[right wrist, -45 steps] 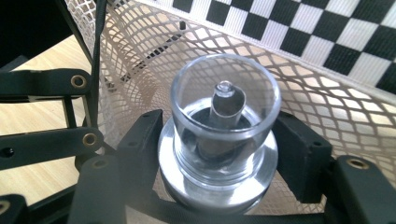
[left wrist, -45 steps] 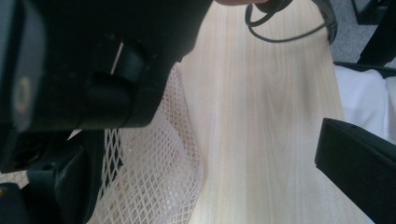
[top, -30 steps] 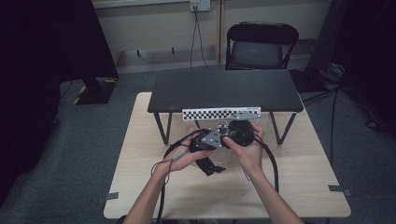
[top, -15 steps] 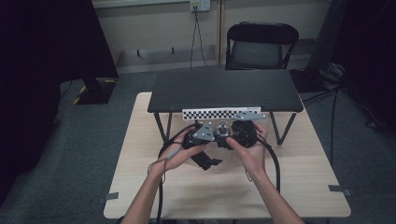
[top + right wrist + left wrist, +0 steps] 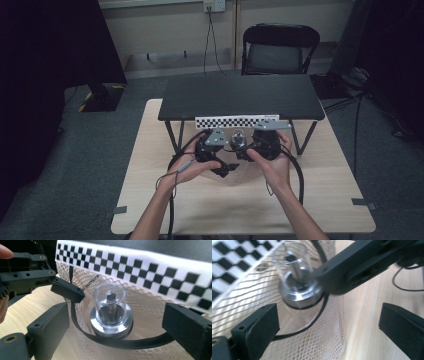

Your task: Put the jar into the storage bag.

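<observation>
Right gripper view: right tongs [image 5: 117, 332] just opening, bottle [image 5: 111, 312] between, untouched; left tongs [image 5: 329, 327] open; mesh bag [image 5: 155, 315] cropped.

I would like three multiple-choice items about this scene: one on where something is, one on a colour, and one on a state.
1. Where does the small clear-topped metal object stand?
A. On the seat of the chair
B. Within the mesh bag
C. On top of the low black table

2. Which colours make the checked strip?
A. Red and yellow
B. Blue and grey
C. Black and white

3. How does the clear-topped metal object stand?
A. Upright on its metal base
B. Upside down
C. Lying flat on its side

Answers:
1 B, since the netting and its black rim curve around the object in the right gripper view.
2 C, since the squares alternate black and white.
3 A, since the round metal base is at the bottom and the clear cylinder rises straight above it.
</observation>
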`<act>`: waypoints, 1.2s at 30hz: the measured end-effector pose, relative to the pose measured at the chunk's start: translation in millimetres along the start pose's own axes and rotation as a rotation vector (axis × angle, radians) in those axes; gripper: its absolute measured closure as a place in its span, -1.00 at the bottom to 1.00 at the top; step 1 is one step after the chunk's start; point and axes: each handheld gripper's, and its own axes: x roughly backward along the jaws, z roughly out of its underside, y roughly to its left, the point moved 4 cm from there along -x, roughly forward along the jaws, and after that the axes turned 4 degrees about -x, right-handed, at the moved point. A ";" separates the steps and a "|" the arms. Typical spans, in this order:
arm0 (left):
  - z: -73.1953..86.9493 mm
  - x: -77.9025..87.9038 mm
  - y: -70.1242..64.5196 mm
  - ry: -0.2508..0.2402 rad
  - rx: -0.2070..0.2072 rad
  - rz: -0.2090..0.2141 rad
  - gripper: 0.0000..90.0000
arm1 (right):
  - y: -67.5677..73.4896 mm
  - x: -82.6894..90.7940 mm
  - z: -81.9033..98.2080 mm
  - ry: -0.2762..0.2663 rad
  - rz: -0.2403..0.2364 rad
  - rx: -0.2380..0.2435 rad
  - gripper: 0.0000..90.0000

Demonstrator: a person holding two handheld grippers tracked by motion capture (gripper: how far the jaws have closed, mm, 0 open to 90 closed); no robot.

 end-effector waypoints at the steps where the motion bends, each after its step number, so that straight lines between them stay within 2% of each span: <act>1: -1.5 1.9 -0.6 -0.005 0.008 -0.006 -0.93 | -1.1 2.4 -1.3 -0.005 0.006 -0.001 -0.87; 4: -7.3 6.4 -2.2 -0.025 0.044 -0.014 -0.93 | -3.7 8.2 -5.0 -0.020 0.013 0.008 -0.88; 7: -10.5 9.7 -4.8 -0.015 0.094 -0.015 -0.93 | -7.7 13.2 -7.4 -0.024 0.029 0.015 -0.88; 11: -10.7 14.7 -6.6 -0.012 0.109 -0.032 -0.95 | -14.1 21.3 -7.2 -0.034 0.034 0.008 -0.89; 17: -7.0 23.5 -8.5 0.005 0.099 -0.079 -0.95 | -21.9 35.2 -4.3 -0.022 0.055 -0.005 -0.96; 18: -5.9 24.2 -8.8 0.003 0.093 -0.095 -0.95 | -23.3 38.0 -3.9 -0.021 0.053 -0.015 -0.94; 19: -4.6 24.5 -8.3 -0.004 0.082 -0.132 -0.95 | -24.7 40.7 -3.6 -0.022 0.050 -0.026 -0.95; 21: 0.8 25.9 -8.3 0.011 0.073 -0.181 -0.93 | -27.4 45.5 -2.7 -0.030 0.049 -0.029 -0.95; 25: 6.0 28.6 -8.5 0.014 0.084 -0.195 -0.94 | -35.3 54.2 2.6 -0.043 0.067 -0.047 -0.96; 28: 9.4 34.0 -7.6 0.019 0.115 -0.200 -0.93 | -41.4 59.3 8.0 -0.046 0.067 -0.066 -0.95; 29: 11.7 37.8 -6.9 0.023 0.132 -0.204 -0.93 | -44.8 62.4 11.4 -0.049 0.076 -0.070 -0.95; 30: 11.7 37.8 -6.9 0.023 0.132 -0.204 -0.93 | -48.4 65.9 15.2 -0.051 0.087 -0.073 -0.94; 31: 16.9 42.9 -5.2 0.039 0.157 -0.218 -0.93 | -50.6 68.1 17.8 -0.054 0.091 -0.079 -0.94; 36: 28.4 49.5 -4.9 0.056 0.162 -0.237 -0.93 | -58.6 74.0 27.4 -0.052 0.102 -0.083 -0.93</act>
